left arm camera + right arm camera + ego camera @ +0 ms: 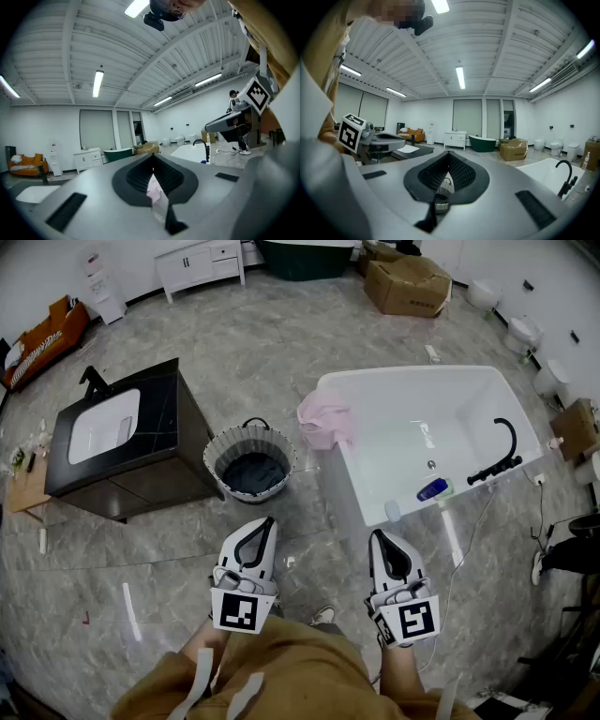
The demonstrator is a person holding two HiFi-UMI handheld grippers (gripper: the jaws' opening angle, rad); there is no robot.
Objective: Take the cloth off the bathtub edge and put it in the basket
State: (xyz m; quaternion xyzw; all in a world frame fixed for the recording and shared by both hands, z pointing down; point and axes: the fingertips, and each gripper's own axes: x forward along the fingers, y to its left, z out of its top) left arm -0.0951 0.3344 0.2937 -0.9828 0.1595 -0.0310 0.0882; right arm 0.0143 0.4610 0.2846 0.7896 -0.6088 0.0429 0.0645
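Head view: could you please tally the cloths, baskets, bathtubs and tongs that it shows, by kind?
Cloth: 1, the pink cloth
Basket: 1, the basket
Bathtubs: 2, the white bathtub and the dark green bathtub
Tongs: 2, the left tongs and the right tongs
Total: 6

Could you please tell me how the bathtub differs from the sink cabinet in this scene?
The bathtub is white throughout; the sink cabinet is black with a white basin. The bathtub has a pink cloth draped over its edge; the sink cabinet bears none. In the head view, the bathtub stands right of the basket, the sink cabinet left. Both carry a black tap.
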